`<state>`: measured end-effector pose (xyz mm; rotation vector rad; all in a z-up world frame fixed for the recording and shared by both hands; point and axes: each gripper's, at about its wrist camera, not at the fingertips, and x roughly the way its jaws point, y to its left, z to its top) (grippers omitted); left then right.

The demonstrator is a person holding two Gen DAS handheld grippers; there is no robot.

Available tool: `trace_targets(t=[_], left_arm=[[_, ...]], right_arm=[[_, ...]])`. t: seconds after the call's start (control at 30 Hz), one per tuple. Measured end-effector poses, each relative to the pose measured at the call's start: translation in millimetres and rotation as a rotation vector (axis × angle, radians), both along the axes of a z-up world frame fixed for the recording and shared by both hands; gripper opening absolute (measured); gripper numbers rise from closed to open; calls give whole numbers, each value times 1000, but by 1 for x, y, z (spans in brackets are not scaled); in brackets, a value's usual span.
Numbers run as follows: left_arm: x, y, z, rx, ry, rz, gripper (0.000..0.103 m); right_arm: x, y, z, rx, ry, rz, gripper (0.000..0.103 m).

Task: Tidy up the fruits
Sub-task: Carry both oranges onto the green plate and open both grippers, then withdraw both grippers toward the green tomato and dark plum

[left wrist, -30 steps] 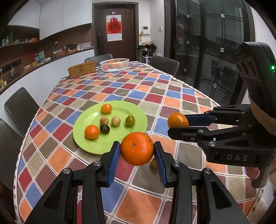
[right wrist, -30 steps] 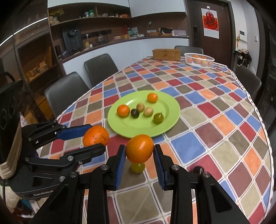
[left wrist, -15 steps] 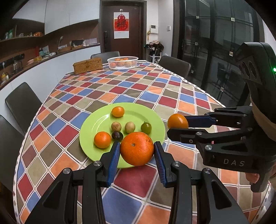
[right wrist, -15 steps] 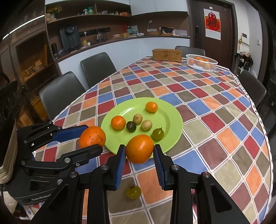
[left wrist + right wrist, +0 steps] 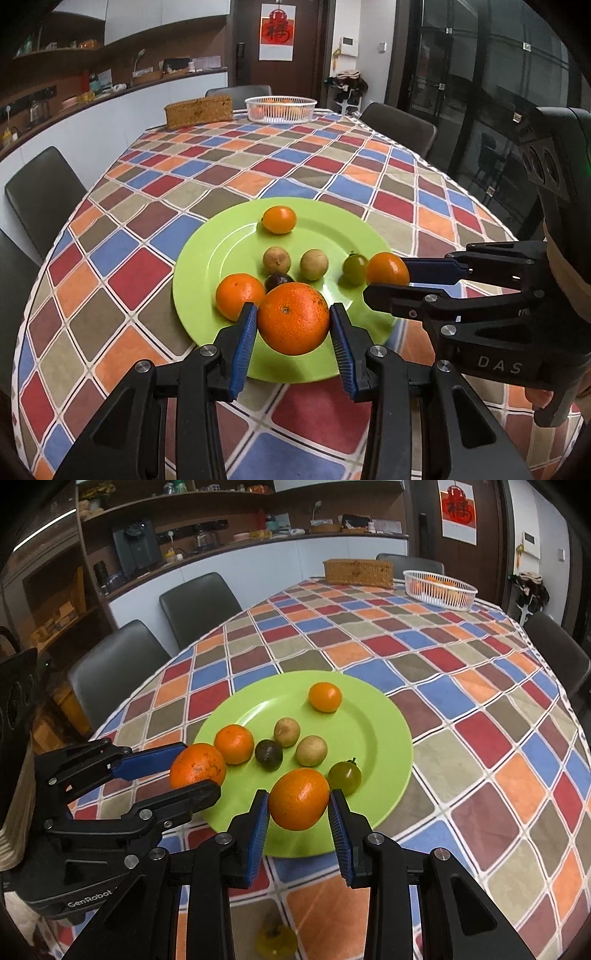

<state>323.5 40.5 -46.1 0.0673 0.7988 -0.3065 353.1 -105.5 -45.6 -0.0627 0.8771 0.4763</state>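
Note:
My left gripper is shut on a large orange and holds it over the near edge of the green plate. My right gripper is shut on a smaller orange over the plate's near rim. Each gripper shows in the other's view, the right gripper and the left gripper. On the plate lie two small oranges, two tan fruits, a dark fruit and a green one.
A small yellow-green fruit lies on the checked tablecloth below my right gripper. A white basket of oranges and a wicker box stand at the table's far end. Dark chairs ring the table.
Both grippers moved forward with their oranges, from over the bare cloth to over the near part of the green plate. The plate looks closer and larger.

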Motion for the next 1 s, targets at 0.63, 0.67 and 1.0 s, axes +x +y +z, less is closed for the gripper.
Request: trace_targets(t=[0.63,0.67,1.0], left_arm=[[-13,-3,12,55,-54,33,50],[-17,-4,16,62,-63,40,51],[-60,-22,57,108,-147,38,60]], right_arm=[[0,-14,-1,-6,-17,-71,45],[-4,-17,2,-6,-25,-77,45],[-51,-40,41,-33,-127,-93,45]])
